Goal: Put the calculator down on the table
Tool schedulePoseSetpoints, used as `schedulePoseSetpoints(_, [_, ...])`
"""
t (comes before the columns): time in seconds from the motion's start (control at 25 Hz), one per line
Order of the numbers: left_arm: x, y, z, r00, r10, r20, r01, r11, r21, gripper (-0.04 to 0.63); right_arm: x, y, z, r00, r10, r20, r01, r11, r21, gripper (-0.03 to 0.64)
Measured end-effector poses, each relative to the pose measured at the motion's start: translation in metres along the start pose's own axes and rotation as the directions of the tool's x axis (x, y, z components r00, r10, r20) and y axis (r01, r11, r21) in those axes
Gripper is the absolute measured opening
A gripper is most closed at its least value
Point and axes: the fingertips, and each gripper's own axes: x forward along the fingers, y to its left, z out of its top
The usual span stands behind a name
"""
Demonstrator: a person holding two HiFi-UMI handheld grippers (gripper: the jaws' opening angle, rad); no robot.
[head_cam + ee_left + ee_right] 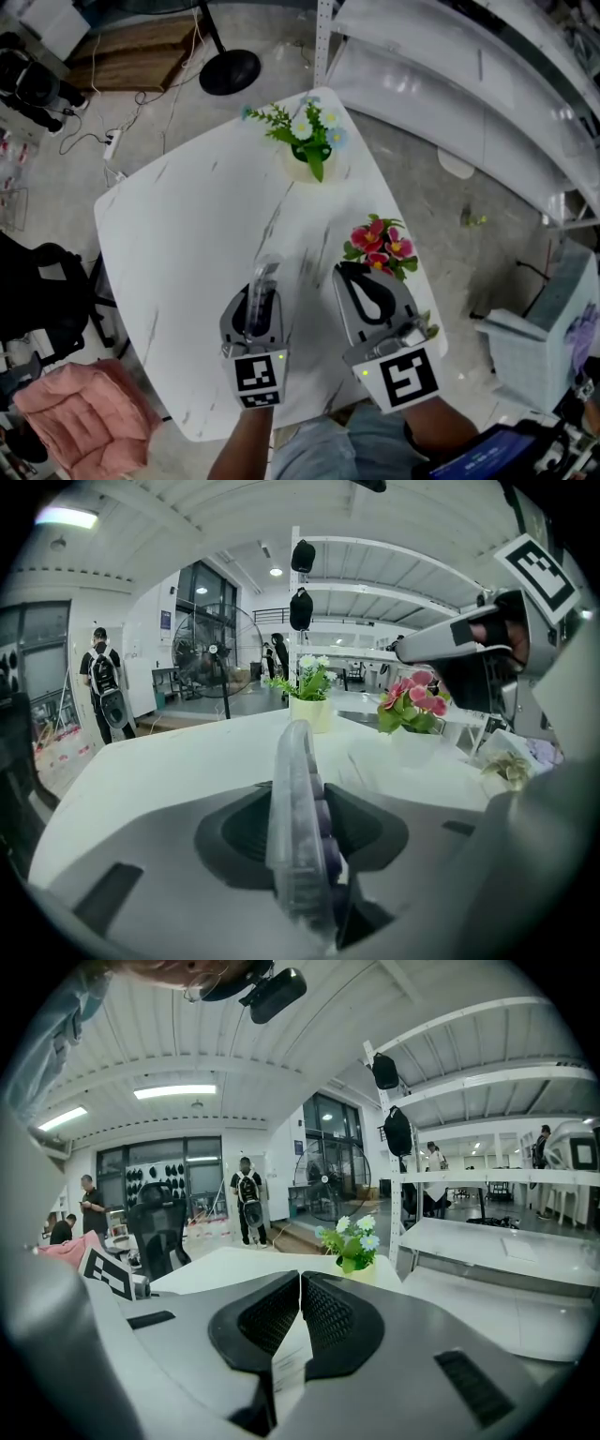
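Note:
A clear calculator (pixel 262 292) with purple keys stands on edge between the jaws of my left gripper (pixel 254 285), low over the near part of the white marble table (pixel 187 234). In the left gripper view the calculator (pixel 292 836) rises upright between the two black pads, which sit against its sides. My right gripper (pixel 357 274) hovers just to the right, beside the pink flowers, with its tips touching and nothing held. In the right gripper view its mesh pads (pixel 323 1312) meet at the tip. The right gripper (pixel 455 649) also shows at the upper right of the left gripper view.
A pot of white daisies (pixel 309 150) stands at the table's far edge. A pot of pink flowers (pixel 380 246) sits near the right edge. A pink cushioned seat (pixel 80 412) and a black chair (pixel 37 291) stand left of the table. Shelving runs along the right.

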Motion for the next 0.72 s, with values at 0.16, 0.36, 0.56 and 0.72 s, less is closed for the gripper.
schedulePoseSetpoints(0.16, [0.001,-0.001,0.001,1.0,0.001,-0.001,-0.001,1.0,0.01,0.163,0.001,-0.002,0.0,1.0,-0.004,-0.002,0.004,1.0,0.002,0.025])
schedulePoseSetpoints(0.36, [0.002,0.003,-0.001,1.0,0.011,-0.001,-0.011,1.0,0.008,0.176,0.003,-0.002,-0.001,1.0,-0.007,-0.002,0.007,1.0,0.008,0.025])
schedulePoseSetpoints(0.56, [0.003,0.011,-0.006,1.0,0.018,-0.013,-0.018,1.0,0.001,0.235,0.005,0.0,-0.001,1.0,-0.005,-0.006,0.006,1.0,0.005,0.025])
schedulePoseSetpoints(0.72, [0.004,0.016,-0.012,0.999,0.02,-0.028,-0.02,1.0,-0.013,0.274,0.007,0.002,-0.002,1.0,-0.005,-0.008,0.005,1.0,0.004,0.025])
